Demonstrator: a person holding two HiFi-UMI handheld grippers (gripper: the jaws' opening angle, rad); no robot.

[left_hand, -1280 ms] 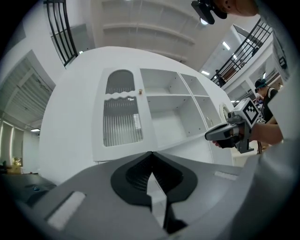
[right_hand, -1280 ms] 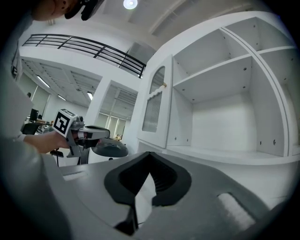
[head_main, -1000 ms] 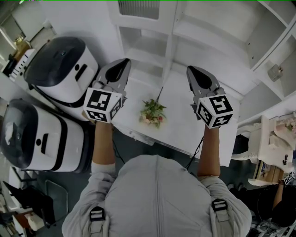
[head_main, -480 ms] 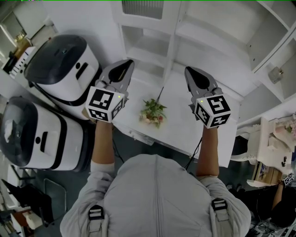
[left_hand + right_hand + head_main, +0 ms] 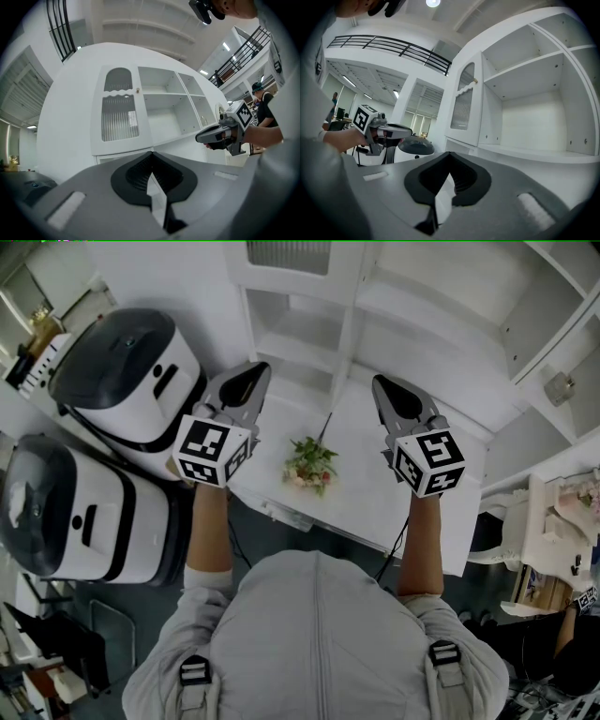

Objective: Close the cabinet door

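Note:
The white cabinet [image 5: 309,324] stands ahead of me with its shelves bare. Its right door [image 5: 574,352] hangs open at the far right, and the knob [image 5: 559,386] shows on it. The left door [image 5: 119,117] with ribbed glass is shut; it also shows in the right gripper view as a shut left door [image 5: 465,108]. My left gripper [image 5: 251,371] and right gripper [image 5: 384,382] are held level over the counter, both shut and empty, apart from the cabinet. Each gripper view shows its own jaws together, the left gripper [image 5: 151,161] and the right gripper [image 5: 449,161].
A small bunch of flowers [image 5: 309,465] lies on the white counter [image 5: 375,493] between my grippers. Two white and black machines [image 5: 122,381] [image 5: 66,512] stand close on the left. A cluttered desk [image 5: 562,521] is at the right. A person [image 5: 262,101] stands beyond the cabinet.

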